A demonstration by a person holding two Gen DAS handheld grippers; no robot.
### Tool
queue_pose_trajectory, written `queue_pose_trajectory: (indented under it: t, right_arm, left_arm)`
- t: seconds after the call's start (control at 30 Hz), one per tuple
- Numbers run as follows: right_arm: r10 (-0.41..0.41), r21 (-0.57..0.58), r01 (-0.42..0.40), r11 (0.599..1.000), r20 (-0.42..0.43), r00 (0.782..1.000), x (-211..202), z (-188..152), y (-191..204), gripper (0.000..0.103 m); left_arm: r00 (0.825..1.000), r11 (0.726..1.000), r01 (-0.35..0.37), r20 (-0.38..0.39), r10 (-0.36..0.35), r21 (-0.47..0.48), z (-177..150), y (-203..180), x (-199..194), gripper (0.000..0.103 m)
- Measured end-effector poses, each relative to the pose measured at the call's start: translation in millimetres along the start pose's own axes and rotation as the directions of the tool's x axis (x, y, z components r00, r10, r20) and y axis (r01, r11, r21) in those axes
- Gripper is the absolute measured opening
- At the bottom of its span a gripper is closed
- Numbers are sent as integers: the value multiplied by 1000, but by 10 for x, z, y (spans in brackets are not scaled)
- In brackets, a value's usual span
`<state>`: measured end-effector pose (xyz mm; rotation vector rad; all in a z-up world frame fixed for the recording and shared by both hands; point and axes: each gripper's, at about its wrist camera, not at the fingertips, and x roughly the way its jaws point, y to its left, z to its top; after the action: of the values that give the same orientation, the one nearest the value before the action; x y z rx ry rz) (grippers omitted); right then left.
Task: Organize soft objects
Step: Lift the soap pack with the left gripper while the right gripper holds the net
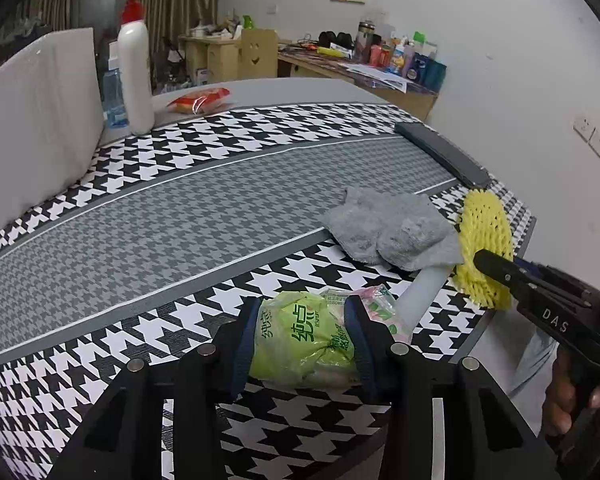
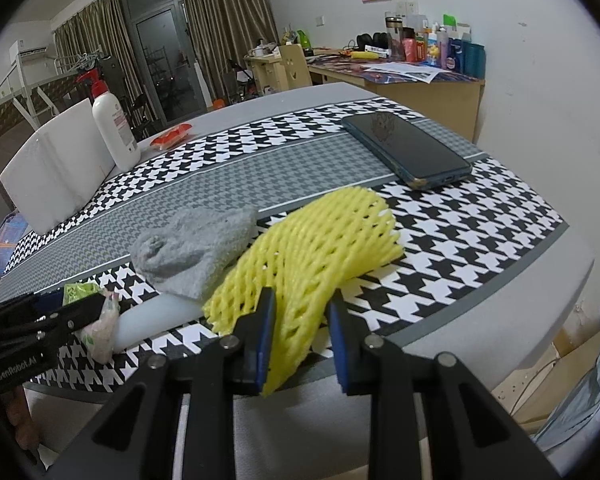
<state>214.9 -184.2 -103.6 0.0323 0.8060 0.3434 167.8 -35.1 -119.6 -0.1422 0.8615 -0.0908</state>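
Houndstooth cloth is covering the surface (image 1: pixel 148 208) where we are working. Our left claw (image 1: pixel 304 336) is pinching the green tissue pack (image 1: pixel 300 340) at the near edge, while our right claw (image 2: pixel 300 328) is clamping the yellow foam net (image 2: pixel 316 248) beside the grey cloth (image 2: pixel 192 248), probably gathering soft things together.

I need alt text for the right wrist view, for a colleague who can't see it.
The right claw grips a yellow foam net at the near edge of a houndstooth table. A grey cloth lies left of the net, a phone beyond it, and a white pump bottle stands far left.
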Motion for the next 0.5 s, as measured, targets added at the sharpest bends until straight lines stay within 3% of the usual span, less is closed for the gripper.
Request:
queue_pose_trajectory:
  t: [0.5]
  right_arm:
    - [15, -19, -14, 1000, 38, 999, -121, 59, 141, 13]
  left_arm:
    - [997, 1000, 31, 76, -31, 1, 87, 120, -212, 44]
